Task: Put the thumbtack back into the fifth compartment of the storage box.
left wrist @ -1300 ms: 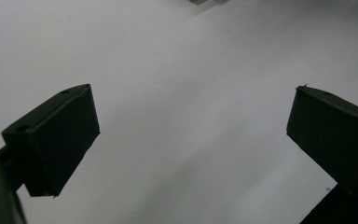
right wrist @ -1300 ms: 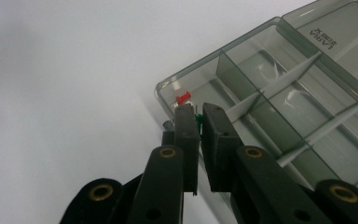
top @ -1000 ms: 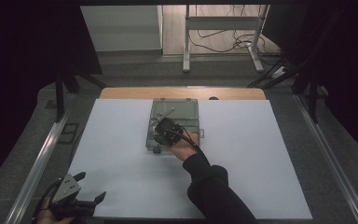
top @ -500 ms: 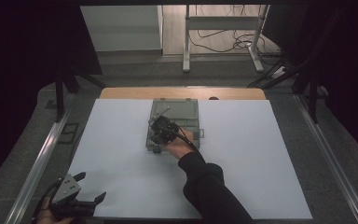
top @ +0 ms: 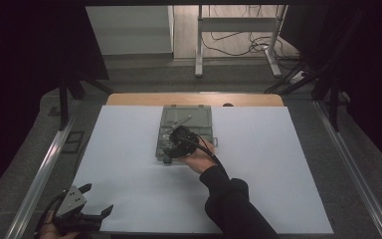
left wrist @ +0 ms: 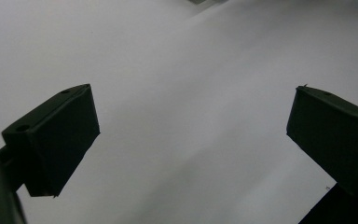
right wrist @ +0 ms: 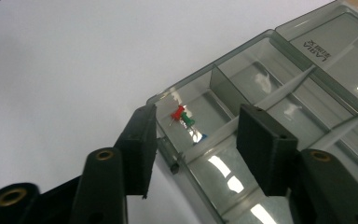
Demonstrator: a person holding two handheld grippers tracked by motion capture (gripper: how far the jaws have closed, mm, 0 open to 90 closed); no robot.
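A clear grey compartment box [top: 199, 119] lies open at the table's far middle, on the white sheet [top: 129, 149]. My right gripper [top: 171, 149] hovers over the box's near left corner, jaws open. In the right gripper view the right gripper [right wrist: 198, 135] frames a corner compartment of the box [right wrist: 279, 79] that holds a red pushpin [right wrist: 177, 113], a green pushpin [right wrist: 188, 121] and a blue one [right wrist: 202, 137]. My left gripper [top: 92, 201] rests at the near left edge, open; in the left gripper view the left gripper [left wrist: 191, 126] has nothing between its fingers.
The box's lid [right wrist: 340, 42] lies folded back beyond the compartments. Metal rails [top: 40, 169] run along both table sides. A wooden strip [top: 129, 99] borders the far edge. A black cable [top: 214, 154] trails from the right gripper over the hand.
The right gripper has shifted slightly left and nearer over the box's corner. The left gripper has stayed in place.
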